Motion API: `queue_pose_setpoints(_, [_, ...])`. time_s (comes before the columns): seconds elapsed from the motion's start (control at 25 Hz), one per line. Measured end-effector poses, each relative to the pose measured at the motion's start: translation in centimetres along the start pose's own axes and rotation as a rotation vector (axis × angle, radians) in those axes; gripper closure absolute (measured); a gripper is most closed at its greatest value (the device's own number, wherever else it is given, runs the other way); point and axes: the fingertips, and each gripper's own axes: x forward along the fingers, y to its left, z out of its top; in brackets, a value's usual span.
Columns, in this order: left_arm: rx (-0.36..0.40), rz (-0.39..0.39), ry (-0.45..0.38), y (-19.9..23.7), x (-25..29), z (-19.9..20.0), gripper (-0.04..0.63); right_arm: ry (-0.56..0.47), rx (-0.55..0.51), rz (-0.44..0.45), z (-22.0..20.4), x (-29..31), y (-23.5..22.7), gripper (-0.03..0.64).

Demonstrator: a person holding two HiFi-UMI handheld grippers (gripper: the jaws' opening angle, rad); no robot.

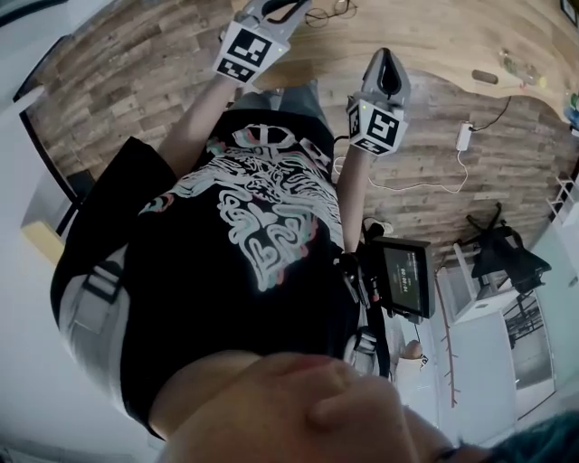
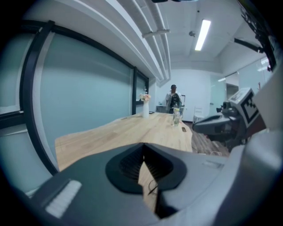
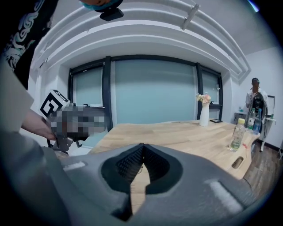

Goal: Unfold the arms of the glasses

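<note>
A pair of thin-framed glasses (image 1: 330,11) lies on the light wooden table (image 1: 434,36), just ahead of both grippers. In the left gripper view the glasses (image 2: 152,189) show only as a thin wire shape in the slit below the closed jaws. The right gripper view has them (image 3: 139,167) in the same kind of gap. My left gripper (image 1: 282,7) (image 2: 143,148) is shut and empty, near the table edge. To its right, my right gripper (image 1: 387,56) (image 3: 143,146) is also shut and empty, a little short of the table.
On the table stand a white vase with flowers (image 3: 204,115), a plastic bottle (image 3: 238,133) and a small dark object (image 3: 237,162). A person (image 3: 255,101) stands at the far end. A cable and adaptor (image 1: 464,136) lie on the wooden floor; a black chair (image 1: 507,249) stands at right.
</note>
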Motion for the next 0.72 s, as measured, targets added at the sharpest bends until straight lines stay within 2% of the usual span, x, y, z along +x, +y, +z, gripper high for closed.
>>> queue_pose_setpoints(0.72, [-0.073, -0.030, 0.141, -0.3, 7.3, -4.4, 0.606, 0.152, 0.029, 0.098, -5.9, 7.3, -1.6, 0.617])
